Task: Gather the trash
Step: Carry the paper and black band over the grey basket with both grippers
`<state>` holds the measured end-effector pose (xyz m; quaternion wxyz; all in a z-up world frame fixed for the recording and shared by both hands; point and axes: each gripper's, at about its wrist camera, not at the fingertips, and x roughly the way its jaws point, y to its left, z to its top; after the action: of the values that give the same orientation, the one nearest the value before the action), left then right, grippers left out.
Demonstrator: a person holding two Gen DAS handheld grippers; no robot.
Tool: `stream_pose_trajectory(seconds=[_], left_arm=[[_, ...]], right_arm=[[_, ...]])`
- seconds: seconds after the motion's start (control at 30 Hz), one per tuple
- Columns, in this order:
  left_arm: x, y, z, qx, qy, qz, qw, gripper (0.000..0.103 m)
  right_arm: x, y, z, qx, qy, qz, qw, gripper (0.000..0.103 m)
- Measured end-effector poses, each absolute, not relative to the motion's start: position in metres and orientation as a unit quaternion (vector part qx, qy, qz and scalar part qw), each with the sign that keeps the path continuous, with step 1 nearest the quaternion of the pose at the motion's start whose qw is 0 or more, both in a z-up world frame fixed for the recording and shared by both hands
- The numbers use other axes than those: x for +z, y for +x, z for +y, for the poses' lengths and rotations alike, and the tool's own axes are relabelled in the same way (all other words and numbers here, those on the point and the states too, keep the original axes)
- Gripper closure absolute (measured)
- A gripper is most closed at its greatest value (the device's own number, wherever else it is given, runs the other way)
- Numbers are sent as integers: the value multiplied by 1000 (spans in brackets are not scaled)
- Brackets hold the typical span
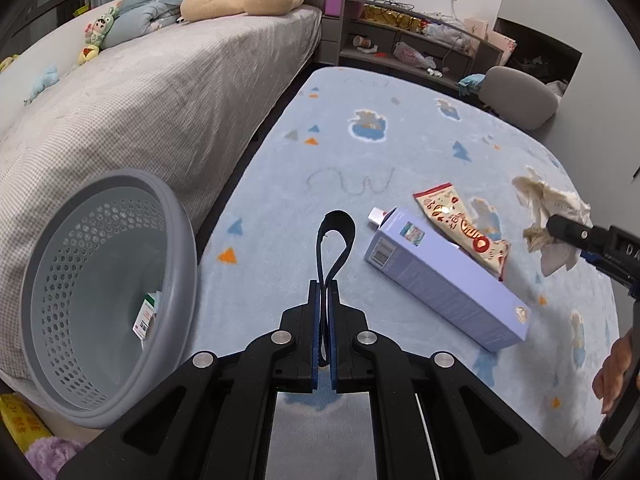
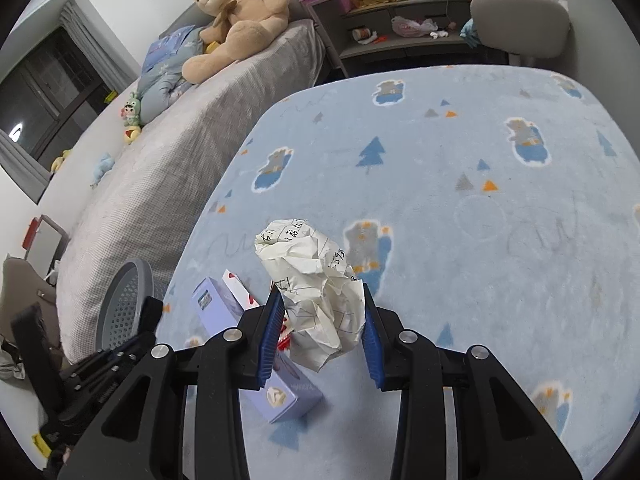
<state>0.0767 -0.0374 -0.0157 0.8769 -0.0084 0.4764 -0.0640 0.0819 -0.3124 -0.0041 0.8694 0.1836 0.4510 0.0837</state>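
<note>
Grey basket (image 1: 108, 280): lay tipped on its side against the bed (image 1: 160, 92), a small carton (image 1: 147, 314) inside.
Left gripper (image 1: 325, 292): jaws together, clamped on a looped black strap (image 1: 334, 236) above the blue rug (image 1: 360, 152).
Lavender box (image 1: 444, 276): flat on the rug, a snack wrapper (image 1: 460, 224) touching it.
Right gripper (image 2: 324, 316): pads pressed on crumpled paper (image 2: 316, 280), lifted off the rug.

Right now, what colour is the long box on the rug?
Lilac box; the left wrist view shows it best.
</note>
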Motion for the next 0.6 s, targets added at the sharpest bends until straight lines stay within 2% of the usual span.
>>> stream_pose_trajectory(seconds=[0.6], left_arm=[[24,40,52,-62,-12,434,899,99]], right_arm=[[26,42,-200,127,166,432,877,67]])
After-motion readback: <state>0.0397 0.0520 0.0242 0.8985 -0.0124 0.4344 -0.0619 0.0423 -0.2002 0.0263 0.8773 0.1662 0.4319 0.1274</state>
